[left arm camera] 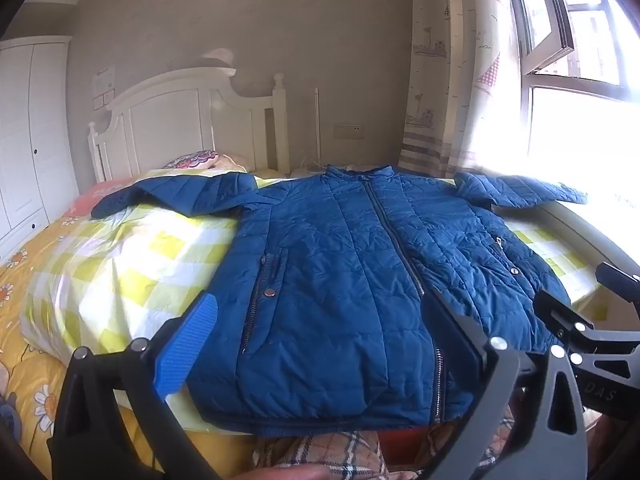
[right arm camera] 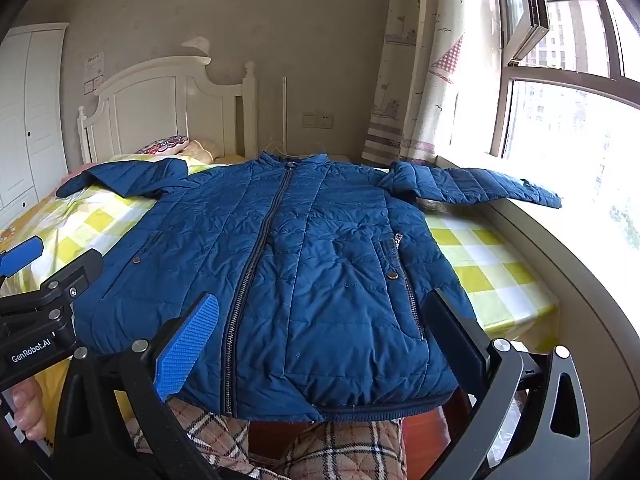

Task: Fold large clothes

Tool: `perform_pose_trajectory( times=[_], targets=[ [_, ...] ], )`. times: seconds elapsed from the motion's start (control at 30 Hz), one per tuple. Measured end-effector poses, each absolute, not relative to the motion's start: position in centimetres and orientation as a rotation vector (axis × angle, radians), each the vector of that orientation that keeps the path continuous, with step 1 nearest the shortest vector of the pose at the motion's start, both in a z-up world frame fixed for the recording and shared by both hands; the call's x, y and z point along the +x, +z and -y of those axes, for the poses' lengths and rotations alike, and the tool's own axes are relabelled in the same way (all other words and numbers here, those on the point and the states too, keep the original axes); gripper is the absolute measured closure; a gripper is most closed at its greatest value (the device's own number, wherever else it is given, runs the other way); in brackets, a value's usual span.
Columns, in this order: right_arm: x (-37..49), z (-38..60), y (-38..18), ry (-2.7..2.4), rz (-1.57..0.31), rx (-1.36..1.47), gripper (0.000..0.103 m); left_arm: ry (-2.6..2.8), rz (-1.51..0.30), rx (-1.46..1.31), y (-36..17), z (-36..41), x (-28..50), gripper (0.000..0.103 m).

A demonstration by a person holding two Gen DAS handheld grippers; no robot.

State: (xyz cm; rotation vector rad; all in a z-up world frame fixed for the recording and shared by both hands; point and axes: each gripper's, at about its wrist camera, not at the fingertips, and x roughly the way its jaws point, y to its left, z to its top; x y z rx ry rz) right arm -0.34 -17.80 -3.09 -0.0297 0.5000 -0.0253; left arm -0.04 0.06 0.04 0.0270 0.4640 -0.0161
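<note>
Lying face-up and zipped on the bed [right arm camera: 492, 264], the blue quilted jacket [right arm camera: 304, 272] is spread flat, collar toward the headboard [right arm camera: 160, 108] at twelve o'clock, hem overhanging the near edge at six. Its left-hand sleeve [left arm camera: 176, 196] runs out toward ten o'clock across the checked cover; the other sleeve [right arm camera: 480, 186] reaches toward two o'clock and drapes onto the window ledge [right arm camera: 560, 240]. Left gripper [left arm camera: 332, 344] and right gripper [right arm camera: 332, 340] both hover just short of the hem, jaws at full spread, nothing between them, not touching cloth. Judging by the puffy, wrinkled shell: light, soft, no stiffness, likely slick, so it should slide on the cover and spring back from a crease. Zipper [right arm camera: 260, 264] is the one firm line. Best holds look like the sleeve cuffs first, folding each inward, then the ribbed hem corners at five and seven o'clock, pinching both layers through.
</note>
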Motion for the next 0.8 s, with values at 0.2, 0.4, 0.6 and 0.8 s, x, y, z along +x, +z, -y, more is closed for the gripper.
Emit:
perform_pose_trajectory(
  times=[0.2,0.4,0.6,0.8],
  targets=[
    [-0.4,17.7,-3.1,-0.026,-0.500,-0.034,0.004,-0.018,-0.462,0.028,0.0,-0.3,-0.1,0.002],
    [-1.5,16.8,-3.4,-0.023,-0.499,-0.039,0.004,-0.010,-0.464,0.032,0.2,-0.2,0.3,0.002],
    [-0.5,17.3,-3.4,-0.011,-0.512,-0.034,0.004,-0.005,-0.470,0.023,0.1,-0.4,0.1,0.002],
    [-0.5,17.3,-3.5,-0.007,-0.515,-0.036,0.004,-0.003,-0.474,0.018,0.0,-0.6,0.1,0.002]
  ],
)
